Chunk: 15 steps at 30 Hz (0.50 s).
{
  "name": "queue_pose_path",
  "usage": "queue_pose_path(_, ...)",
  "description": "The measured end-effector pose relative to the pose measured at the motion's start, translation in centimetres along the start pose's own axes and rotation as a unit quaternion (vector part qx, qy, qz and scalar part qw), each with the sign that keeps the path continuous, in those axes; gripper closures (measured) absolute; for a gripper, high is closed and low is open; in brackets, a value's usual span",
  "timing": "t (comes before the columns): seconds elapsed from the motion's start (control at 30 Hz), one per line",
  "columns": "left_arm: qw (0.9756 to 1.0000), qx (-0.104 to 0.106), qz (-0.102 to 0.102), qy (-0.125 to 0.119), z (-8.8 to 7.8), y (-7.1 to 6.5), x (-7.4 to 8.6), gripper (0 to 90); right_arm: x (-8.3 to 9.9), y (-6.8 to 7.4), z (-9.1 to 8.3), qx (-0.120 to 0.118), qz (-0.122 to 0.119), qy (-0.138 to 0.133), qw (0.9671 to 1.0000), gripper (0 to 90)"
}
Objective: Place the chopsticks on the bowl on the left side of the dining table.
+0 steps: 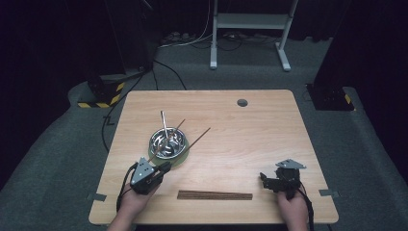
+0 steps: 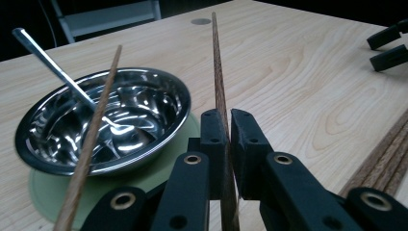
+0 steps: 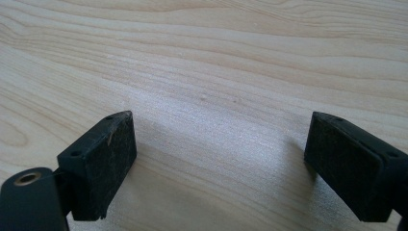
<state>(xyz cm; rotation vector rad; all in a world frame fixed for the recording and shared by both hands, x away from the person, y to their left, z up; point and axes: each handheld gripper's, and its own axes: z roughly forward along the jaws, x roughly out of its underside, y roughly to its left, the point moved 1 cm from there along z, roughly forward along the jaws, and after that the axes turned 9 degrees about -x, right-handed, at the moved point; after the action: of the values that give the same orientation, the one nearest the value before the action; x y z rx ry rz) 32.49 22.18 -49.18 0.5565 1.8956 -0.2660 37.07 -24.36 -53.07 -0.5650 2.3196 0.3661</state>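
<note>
My left gripper (image 1: 165, 167) (image 2: 229, 122) is shut on a thin brown wooden chopstick (image 2: 217, 72) (image 1: 198, 138), which points away to the upper right over the table. Just left of it a shiny steel bowl (image 1: 168, 142) (image 2: 144, 96) sits on a pale green mat (image 2: 43, 192). A metal spoon (image 2: 50, 65) (image 1: 164, 122) and a second chopstick (image 2: 96, 130) (image 1: 179, 126) lean in the bowl. My right gripper (image 1: 267, 179) (image 3: 219, 163) rests low at the table's front right, open, with bare wood between its jaws.
A bundle of several dark chopsticks (image 1: 215, 195) (image 2: 385, 159) lies along the front edge between my hands. A round grey grommet (image 1: 242, 102) marks the far side of the table (image 1: 250, 139). Beyond it are floor cables and a white stand.
</note>
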Motion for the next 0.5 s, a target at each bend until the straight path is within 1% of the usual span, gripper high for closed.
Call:
queue_pose_path(0.07,1.0000,-0.005,0.001,0.000,-0.1,0.5,0.0,83.9,0.0,0.0,0.0,0.000,0.000,0.000,1.0000,10.5)
queue_pose_path(0.1,0.9999,-0.008,-0.005,-0.002,-0.2,0.7,0.0,83.9,0.0,0.0,0.0,0.000,-0.001,0.000,1.0000,10.5)
queue_pose_path(0.13,0.9999,-0.011,0.000,0.002,-0.3,0.9,0.0,83.9,0.0,0.0,0.0,0.000,0.002,0.000,1.0000,10.5)
queue_pose_path(0.17,0.9999,-0.016,-0.003,0.001,-0.3,1.1,0.1,83.9,0.0,0.0,0.0,0.000,-0.002,0.000,1.0000,10.5)
queue_pose_path(0.3,0.9996,-0.027,-0.004,0.005,-0.7,1.8,0.5,83.9,0.0,0.0,0.0,0.000,0.001,0.000,1.0000,10.5)
queue_pose_path(0.4,0.9992,-0.038,-0.008,0.001,-0.8,2.6,0.4,84.0,0.0,0.0,0.0,-0.001,0.000,0.000,1.0000,10.5)
queue_pose_path(0.47,0.9988,-0.047,-0.015,0.002,-0.9,2.8,0.6,83.9,0.0,0.0,0.0,-0.002,-0.002,0.000,1.0000,10.5)
queue_pose_path(0.5,0.9985,-0.052,-0.014,0.003,-0.9,2.9,0.7,83.9,0.0,0.0,0.0,-0.002,-0.003,0.000,1.0000,10.5)
